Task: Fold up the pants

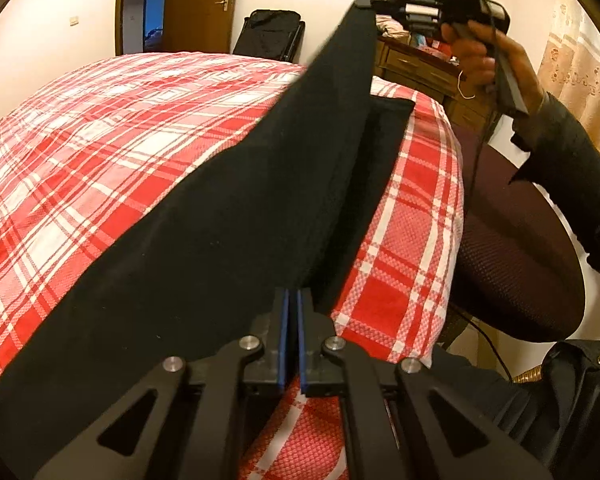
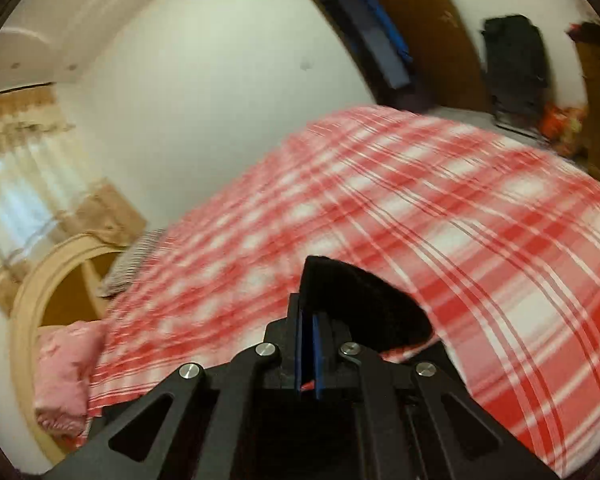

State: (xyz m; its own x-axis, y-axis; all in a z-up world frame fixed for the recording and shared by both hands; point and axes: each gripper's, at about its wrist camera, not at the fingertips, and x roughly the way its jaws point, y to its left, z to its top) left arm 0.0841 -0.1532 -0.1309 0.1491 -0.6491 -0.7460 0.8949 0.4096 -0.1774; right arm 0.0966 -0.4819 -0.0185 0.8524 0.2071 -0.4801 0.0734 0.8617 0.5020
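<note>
Left wrist alone shows both grippers' jaws clenching (lifted) black pants (image 1: 228, 208)

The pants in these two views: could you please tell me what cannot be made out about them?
- Left wrist view: the pants run off the bottom-left edge, so their full shape is cut off.
- Right wrist view: only a black corner shows above the right gripper; motion blur smears the bedspread.

Two tool-mounted fisheyes close above the shared plaid bed (image 1: 100, 152).
</note>
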